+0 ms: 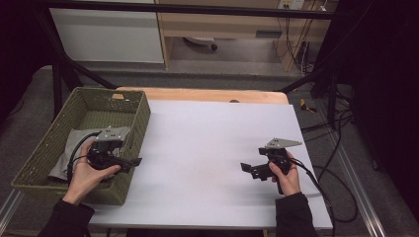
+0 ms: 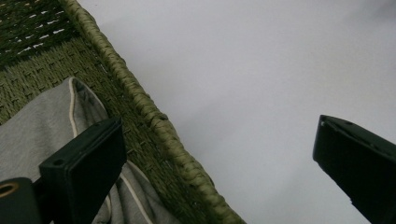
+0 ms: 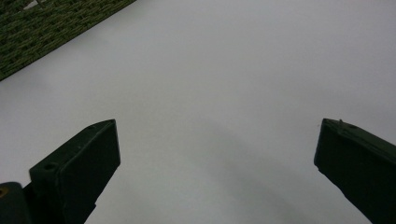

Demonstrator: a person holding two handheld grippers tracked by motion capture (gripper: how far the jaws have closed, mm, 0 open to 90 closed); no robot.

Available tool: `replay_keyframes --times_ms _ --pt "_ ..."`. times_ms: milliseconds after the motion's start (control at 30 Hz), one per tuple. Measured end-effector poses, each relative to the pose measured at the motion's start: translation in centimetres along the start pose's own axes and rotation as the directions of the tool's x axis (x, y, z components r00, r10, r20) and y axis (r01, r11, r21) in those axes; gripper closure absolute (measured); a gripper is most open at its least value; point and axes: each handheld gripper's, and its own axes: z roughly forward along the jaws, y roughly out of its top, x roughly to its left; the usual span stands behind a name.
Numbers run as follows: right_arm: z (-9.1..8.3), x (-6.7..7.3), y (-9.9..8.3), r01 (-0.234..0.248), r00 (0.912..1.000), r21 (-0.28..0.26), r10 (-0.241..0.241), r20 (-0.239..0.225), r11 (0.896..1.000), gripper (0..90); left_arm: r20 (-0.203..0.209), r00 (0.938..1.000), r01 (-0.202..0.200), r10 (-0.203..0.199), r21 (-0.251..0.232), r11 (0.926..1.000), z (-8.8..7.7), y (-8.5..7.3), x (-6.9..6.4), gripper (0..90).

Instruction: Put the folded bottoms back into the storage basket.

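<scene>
Left gripper hovers over the green basket's right rim at 9 o'clock, jaws wide apart, gripping nothing; grey cloth lies inside the basket beneath it. Right gripper, at 4 o'clock over the white desk, also gapes empty.

Olive-green woven basket w/ grey cloth, white-piped edge; white table; black hand-held gripper.

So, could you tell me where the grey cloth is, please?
In the high view, the grey cloth lies inside the green woven basket at the table's left, under the open left gripper.
</scene>
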Motion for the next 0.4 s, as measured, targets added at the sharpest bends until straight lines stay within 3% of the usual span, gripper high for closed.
replay_keyframes --times_ms 400 --pt "-0.68 -0.8 -1.17 -0.022 0.9997 -0.007 0.022 0.0 1.0 0.7 0.002 1.0 -0.004 0.004 0.005 1.0 0.14 -0.04 -0.05 2.3"
